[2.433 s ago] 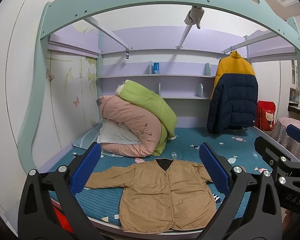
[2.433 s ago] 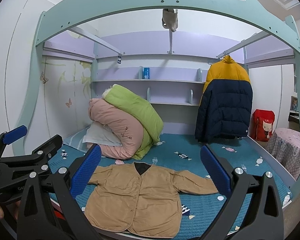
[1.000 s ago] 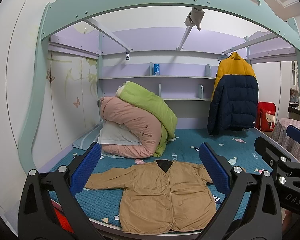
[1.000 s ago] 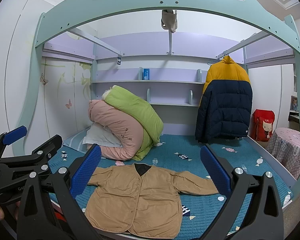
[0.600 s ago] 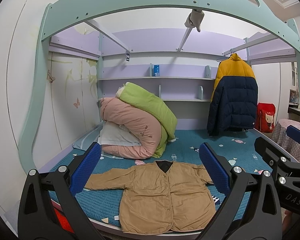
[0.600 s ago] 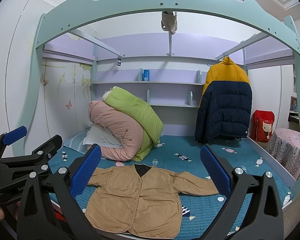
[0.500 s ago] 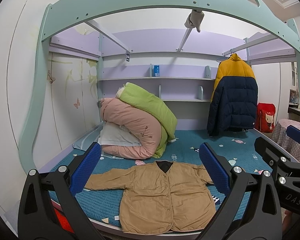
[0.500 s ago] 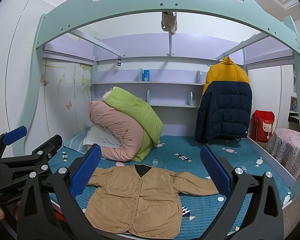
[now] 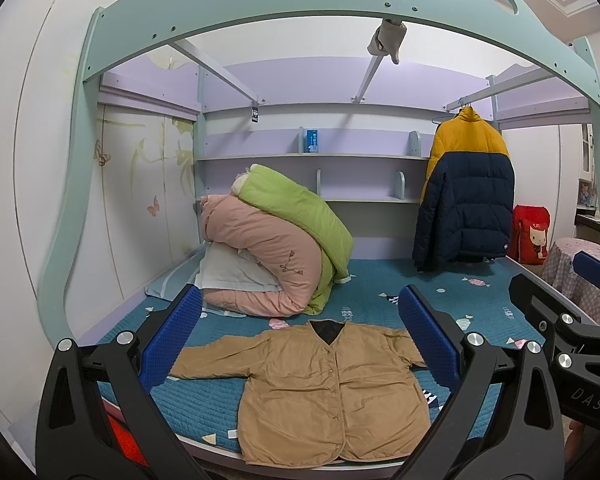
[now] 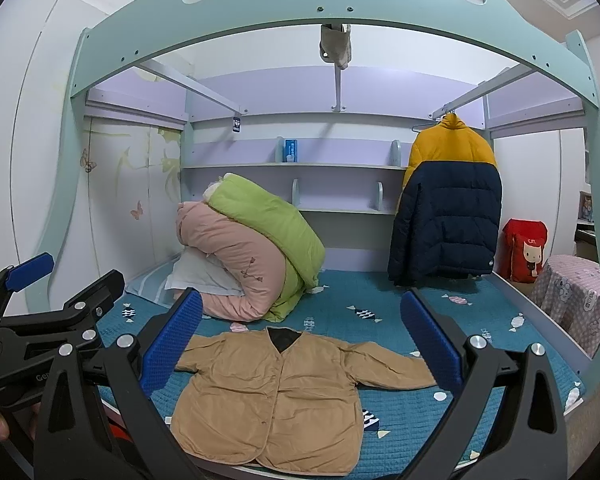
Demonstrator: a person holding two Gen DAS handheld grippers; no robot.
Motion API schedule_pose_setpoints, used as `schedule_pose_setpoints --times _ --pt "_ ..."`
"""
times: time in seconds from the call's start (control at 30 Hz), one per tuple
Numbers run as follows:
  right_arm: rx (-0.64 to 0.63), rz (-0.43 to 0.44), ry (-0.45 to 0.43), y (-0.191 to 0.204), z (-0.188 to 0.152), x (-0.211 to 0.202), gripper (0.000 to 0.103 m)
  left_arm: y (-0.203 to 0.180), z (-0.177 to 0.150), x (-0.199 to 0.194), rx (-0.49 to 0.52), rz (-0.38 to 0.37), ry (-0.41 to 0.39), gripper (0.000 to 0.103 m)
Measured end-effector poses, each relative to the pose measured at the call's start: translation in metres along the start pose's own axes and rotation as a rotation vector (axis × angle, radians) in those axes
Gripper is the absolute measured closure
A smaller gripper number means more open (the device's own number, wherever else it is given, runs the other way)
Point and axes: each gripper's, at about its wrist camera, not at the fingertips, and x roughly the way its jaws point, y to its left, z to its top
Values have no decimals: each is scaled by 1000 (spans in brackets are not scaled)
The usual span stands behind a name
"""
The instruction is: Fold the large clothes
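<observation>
A tan buttoned jacket [image 9: 324, 384] lies flat, front up, sleeves spread, on the blue bedspread [image 9: 480, 292] near the bed's front edge; it also shows in the right wrist view [image 10: 276, 392]. My left gripper [image 9: 300, 336] is open and empty, held in front of the bed, short of the jacket. My right gripper [image 10: 304, 336] is open and empty, beside it to the right. The right gripper's body shows at the right of the left wrist view, and the left gripper's body at the left of the right wrist view.
Rolled pink and green quilts [image 9: 276, 256] with a white pillow sit at the back left of the bed. A yellow and navy puffer coat [image 9: 464, 196] hangs at the back right. A teal arched bed frame [image 9: 300, 4] spans overhead. A red bag [image 9: 532, 236] and a covered stool [image 10: 572, 300] stand at the right.
</observation>
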Motion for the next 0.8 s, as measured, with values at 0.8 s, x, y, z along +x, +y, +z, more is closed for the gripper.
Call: schedule_pose_setpoints --times 0.8 --pt "37 101 283 21 -77 141 7 21 -79 145 -19 26 317 4"
